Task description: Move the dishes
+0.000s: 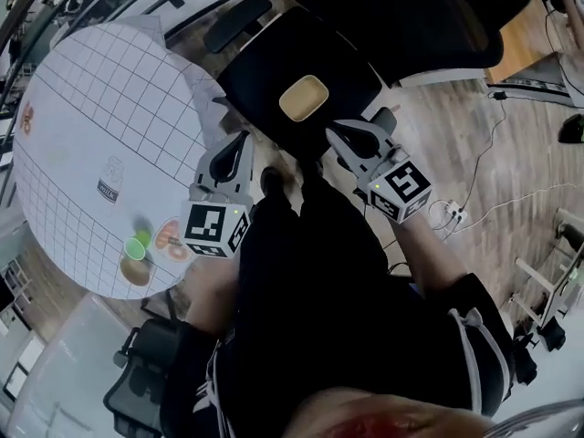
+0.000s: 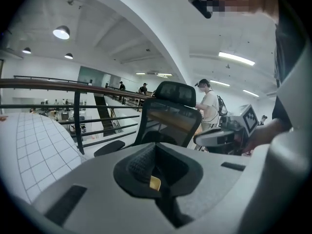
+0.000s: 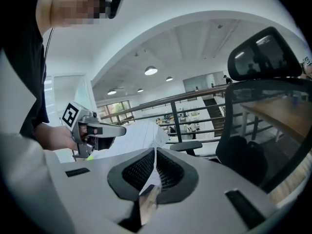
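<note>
- Left gripper point(image 1: 242, 140) and right gripper point(image 1: 338, 135): jaws together, empty.
- Approach step, likely: both near dish point(image 1: 303, 98) on chair point(image 1: 260, 67).
- Next: open jaws, take its rim.

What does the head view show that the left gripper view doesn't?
Only the head view: a tan dish on the chair, more dishes on the table, and floor cables.
Only the left gripper view: ceiling lamps, a railing, and a standing person in white.
Both: the chair, the table, and the right claw.
</note>
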Demonstrator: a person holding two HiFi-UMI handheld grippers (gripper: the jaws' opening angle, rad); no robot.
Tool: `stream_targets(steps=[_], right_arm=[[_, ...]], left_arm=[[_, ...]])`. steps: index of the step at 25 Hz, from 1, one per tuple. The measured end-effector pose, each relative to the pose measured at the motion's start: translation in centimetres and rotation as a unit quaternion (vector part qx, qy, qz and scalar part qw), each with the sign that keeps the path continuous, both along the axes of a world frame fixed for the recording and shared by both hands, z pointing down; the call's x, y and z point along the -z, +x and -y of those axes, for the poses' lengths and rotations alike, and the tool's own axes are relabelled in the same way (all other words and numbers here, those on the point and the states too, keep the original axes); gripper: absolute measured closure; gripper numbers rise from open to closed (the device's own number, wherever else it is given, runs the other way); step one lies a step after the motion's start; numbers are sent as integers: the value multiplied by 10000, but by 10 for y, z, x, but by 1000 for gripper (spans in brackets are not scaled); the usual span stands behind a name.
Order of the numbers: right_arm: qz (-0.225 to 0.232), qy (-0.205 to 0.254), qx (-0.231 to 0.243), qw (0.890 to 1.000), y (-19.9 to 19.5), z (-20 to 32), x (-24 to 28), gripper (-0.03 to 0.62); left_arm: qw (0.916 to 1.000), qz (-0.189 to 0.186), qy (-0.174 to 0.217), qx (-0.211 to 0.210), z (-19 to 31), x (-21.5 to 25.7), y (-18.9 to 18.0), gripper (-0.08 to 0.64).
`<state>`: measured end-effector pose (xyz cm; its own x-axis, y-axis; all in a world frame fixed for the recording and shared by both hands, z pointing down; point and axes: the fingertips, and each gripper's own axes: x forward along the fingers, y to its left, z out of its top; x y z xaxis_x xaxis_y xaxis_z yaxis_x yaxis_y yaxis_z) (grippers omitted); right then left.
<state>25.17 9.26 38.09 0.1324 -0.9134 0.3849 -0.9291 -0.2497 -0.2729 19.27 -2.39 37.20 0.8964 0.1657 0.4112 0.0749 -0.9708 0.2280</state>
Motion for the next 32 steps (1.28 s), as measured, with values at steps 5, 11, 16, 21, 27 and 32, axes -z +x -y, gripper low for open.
stream_targets(steps=[5, 11, 16, 21, 27, 32], right_arm=[[60, -103, 118, 9999, 13, 17, -47, 563], [472, -91, 16, 9988, 15, 28, -105, 563], [436, -271, 319, 9982, 12, 38, -160, 563], [469, -729, 786, 9931, 10, 37, -226, 561], [314, -1334, 1241, 9828, 15, 30, -289, 560], [-29, -1995, 1931, 9607, 15, 21, -340, 531]], left_arm=[[9995, 283, 100, -108, 1, -64, 9, 555], [9985, 520, -154, -60, -5, -132, 18, 555], [9986, 515, -34, -116, -6, -176, 33, 555], [9977, 611, 302, -46, 4, -233, 41, 555], [9948, 985, 15, -244, -15, -306, 31, 555], [9928, 1165, -94, -273, -21, -336, 30, 555]])
